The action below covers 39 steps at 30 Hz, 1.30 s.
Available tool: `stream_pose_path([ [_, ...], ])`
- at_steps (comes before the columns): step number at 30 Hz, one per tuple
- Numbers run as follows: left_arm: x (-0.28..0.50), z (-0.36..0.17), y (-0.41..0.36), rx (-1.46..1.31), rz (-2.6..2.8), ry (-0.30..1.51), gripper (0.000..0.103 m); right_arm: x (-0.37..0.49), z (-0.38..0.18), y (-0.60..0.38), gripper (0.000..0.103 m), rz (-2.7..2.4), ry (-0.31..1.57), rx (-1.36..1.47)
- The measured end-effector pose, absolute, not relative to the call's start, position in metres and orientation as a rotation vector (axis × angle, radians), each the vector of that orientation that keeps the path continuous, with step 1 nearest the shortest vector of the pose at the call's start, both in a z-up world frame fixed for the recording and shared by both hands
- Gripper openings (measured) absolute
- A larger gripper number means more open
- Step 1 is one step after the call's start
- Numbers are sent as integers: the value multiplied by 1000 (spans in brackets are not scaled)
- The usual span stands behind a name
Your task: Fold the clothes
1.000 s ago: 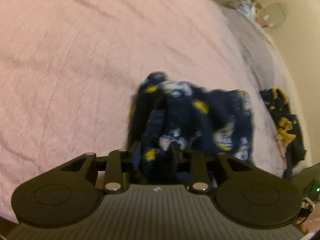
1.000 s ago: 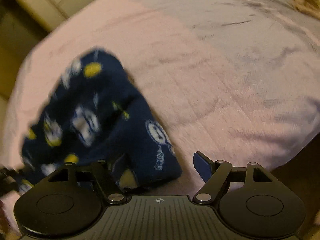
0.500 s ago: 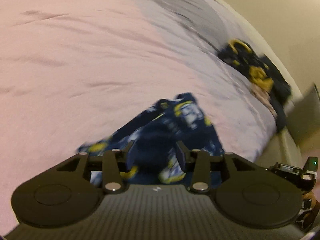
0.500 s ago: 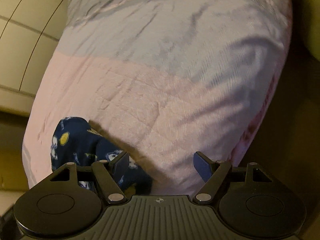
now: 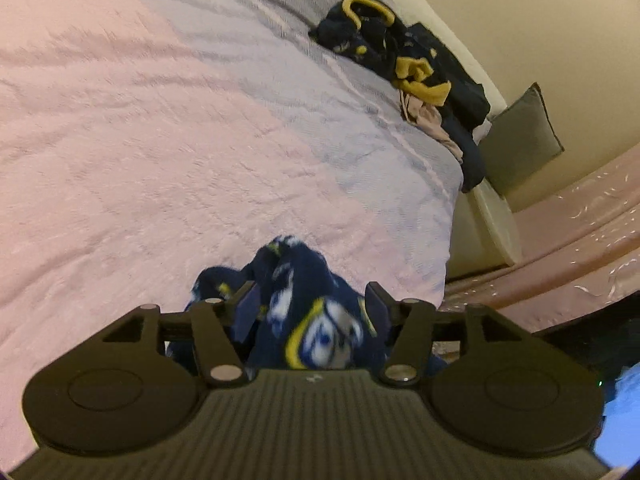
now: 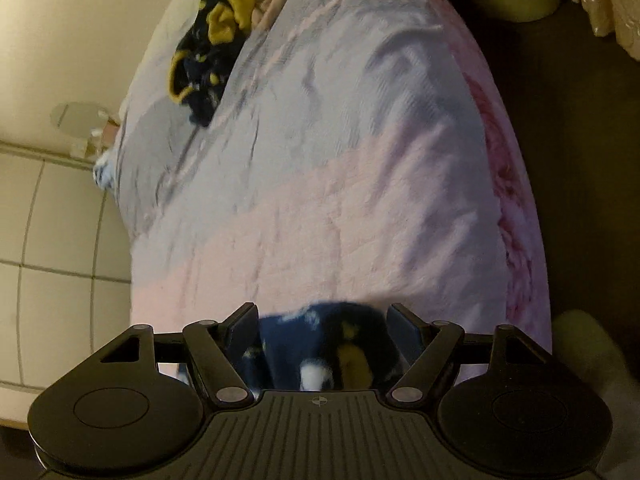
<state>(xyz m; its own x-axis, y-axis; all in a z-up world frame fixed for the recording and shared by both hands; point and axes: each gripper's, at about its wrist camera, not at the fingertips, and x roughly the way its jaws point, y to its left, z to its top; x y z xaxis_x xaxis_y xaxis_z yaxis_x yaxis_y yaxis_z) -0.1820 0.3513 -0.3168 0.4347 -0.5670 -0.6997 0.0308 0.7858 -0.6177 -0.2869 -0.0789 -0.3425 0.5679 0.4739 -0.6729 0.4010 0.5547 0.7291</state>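
A navy fleece garment [image 5: 316, 320] with white and yellow prints lies bunched near the front edge of the pink bed cover [image 5: 160, 140]. My left gripper [image 5: 311, 302] is open, its fingers spread on either side of the bunch. In the right wrist view the same garment [image 6: 320, 344] sits low between the fingers of my right gripper [image 6: 322, 316], which is wide open. I cannot tell whether either gripper's pads touch the cloth. The lower part of the garment is hidden behind the gripper bodies.
A pile of navy and yellow clothes [image 5: 404, 60] lies at the far side of the bed, also seen as a dark heap [image 6: 216, 40]. A grey cushion [image 5: 520, 140] leans by the wall. The bed's edge [image 5: 452, 208] drops off to the right. Cream panels [image 6: 52, 220] stand at the left.
The left gripper's fingers have spread apart from their earlier grip on the garment. Both cameras have swung round, and the garment now sits low between the right gripper's fingers.
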Motion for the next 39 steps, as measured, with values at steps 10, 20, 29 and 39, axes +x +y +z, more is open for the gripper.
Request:
stream_pose_path([
  [10,-164,-352,356,-526,-481,1004,5,-294,-360,-62,6,78,908,958],
  [20,-194,-366,377,-512,-483,1004,21,-307,-384,-63,50,28,890,981],
  [29,-295,-322,422,-619,-444,1095,60,-379,-349,-41,69,258,1104,891],
  [39,-338,-348,411,-570,-433,1083,8,-390,-370,-1,4,340,1128,880],
])
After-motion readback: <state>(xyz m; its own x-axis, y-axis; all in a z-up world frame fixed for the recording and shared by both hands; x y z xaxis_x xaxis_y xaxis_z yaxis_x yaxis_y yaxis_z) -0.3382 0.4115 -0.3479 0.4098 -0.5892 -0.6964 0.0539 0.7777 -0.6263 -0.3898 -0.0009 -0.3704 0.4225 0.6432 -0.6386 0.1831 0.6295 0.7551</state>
